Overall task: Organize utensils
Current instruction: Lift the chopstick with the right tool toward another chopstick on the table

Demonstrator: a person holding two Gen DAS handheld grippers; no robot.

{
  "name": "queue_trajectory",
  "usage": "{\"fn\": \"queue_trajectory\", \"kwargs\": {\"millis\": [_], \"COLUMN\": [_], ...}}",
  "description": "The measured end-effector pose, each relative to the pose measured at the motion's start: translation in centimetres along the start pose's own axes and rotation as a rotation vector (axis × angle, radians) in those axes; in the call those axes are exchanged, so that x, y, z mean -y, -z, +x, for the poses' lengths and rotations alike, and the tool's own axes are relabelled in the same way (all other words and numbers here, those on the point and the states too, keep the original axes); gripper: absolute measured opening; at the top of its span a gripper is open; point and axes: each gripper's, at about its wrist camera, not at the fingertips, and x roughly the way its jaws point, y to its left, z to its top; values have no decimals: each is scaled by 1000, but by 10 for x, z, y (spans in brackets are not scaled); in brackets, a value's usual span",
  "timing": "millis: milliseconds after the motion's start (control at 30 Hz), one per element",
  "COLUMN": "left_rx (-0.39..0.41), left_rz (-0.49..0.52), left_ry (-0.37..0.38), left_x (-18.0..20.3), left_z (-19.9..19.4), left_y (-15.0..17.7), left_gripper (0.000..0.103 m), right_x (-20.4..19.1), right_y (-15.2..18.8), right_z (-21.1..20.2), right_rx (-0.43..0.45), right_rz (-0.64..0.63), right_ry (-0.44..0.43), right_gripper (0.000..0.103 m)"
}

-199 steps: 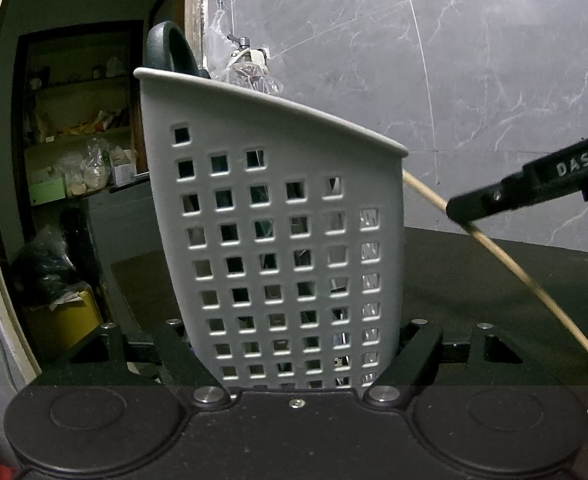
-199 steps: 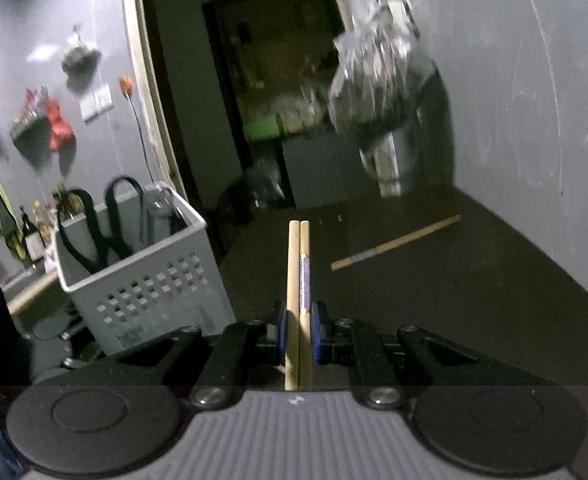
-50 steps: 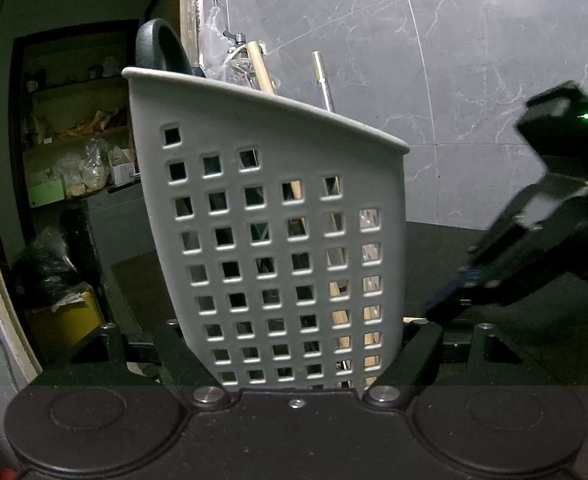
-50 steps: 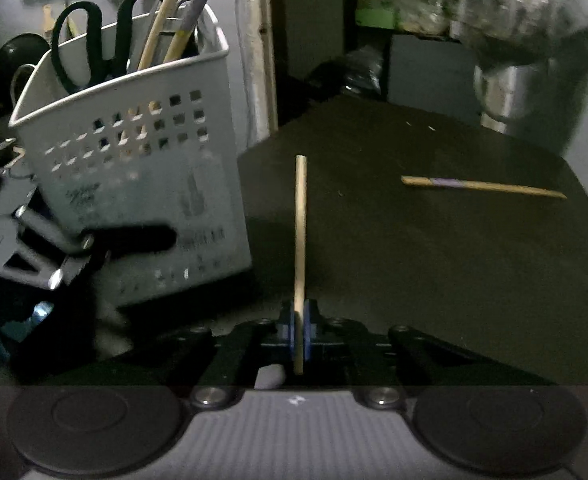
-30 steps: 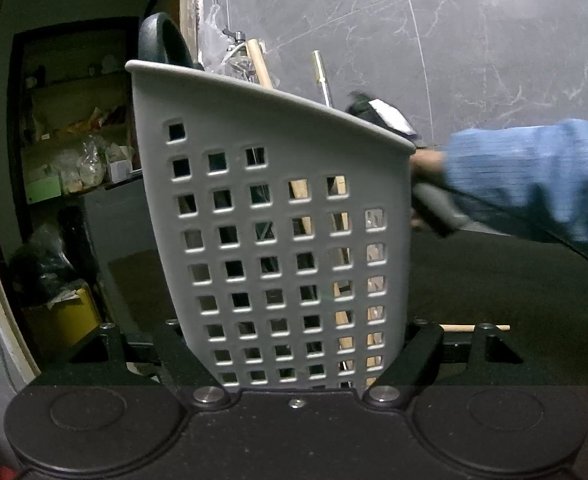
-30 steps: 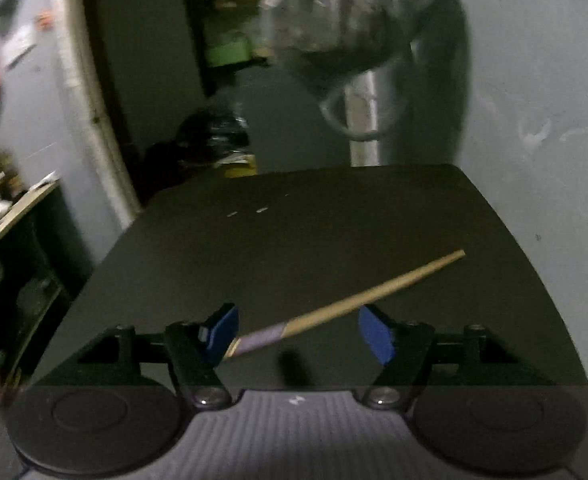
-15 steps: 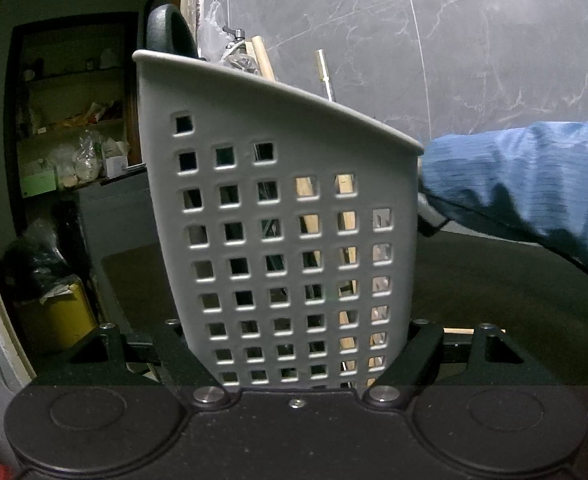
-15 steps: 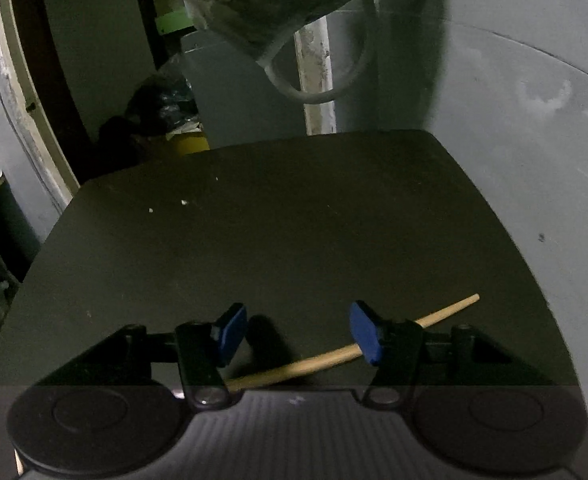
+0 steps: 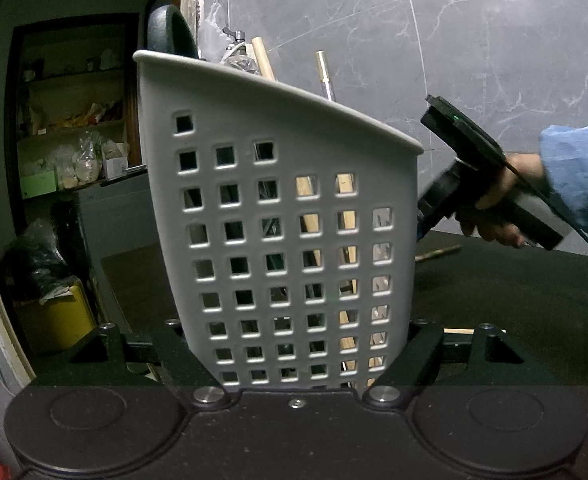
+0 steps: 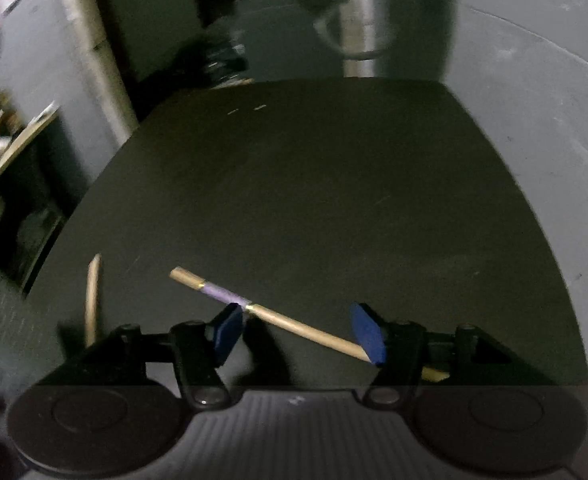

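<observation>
We see the left gripper (image 9: 298, 344) clamped on the white perforated basket (image 9: 285, 216), its fingers (image 9: 422, 348) pressing both side walls, holding it upright on the dark desk (image 10: 314, 200). Inside the basket: a black handle (image 9: 167, 32) poking above the rim, two wooden sticks (image 9: 263, 62) showing through the holes, a metal-tipped utensil (image 9: 324, 76). So part of the sorting looks done.

Right gripper (image 10: 300, 330) is low over the desk, well to the side of the basket, tilted down at a chopstick with a purple band (image 10: 294, 322). Blue finger pads (image 10: 368, 334) stand apart on either side of it, jaws opening a bit right now, not pressing on the stick; the chopstick lies on the desk between them, crossing at an angle. In the left wrist view we see the person's hand (image 9: 494, 208) with a blue sleeve (image 9: 578, 168) holding that gripper's handle.

Left to do, we judge: this banded chopstick needs grabbing and dropping in the basket, and a second plain chopstick (image 10: 92, 296) lies on the desk further left, untouched. Right wrist view is blurred, so other leftovers can't be ruled out. Roughly past halfway.
</observation>
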Motion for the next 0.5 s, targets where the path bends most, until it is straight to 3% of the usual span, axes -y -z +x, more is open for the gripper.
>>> {"fn": "queue_trajectory", "kwargs": {"millis": [100, 167, 267, 367, 500], "left_rx": [-2, -2, -2, 1, 3], "left_rz": [-1, -1, -3, -5, -11], "left_ry": [0, 0, 0, 2, 6], "left_x": [0, 0, 0, 0, -1], "left_z": [0, 1, 1, 1, 0], "left_y": [-1, -1, -1, -1, 0], "left_gripper": [79, 79, 79, 79, 79], "right_x": [-25, -33, -45, -48, -55], "right_y": [14, 18, 23, 28, 33], "right_z": [-3, -7, -10, -15, -15], "right_rx": [11, 8, 11, 4, 15], "right_rz": [-142, -153, -172, -113, -69], "right_ry": [40, 3, 3, -8, -51], "right_gripper": [61, 34, 20, 11, 7]}}
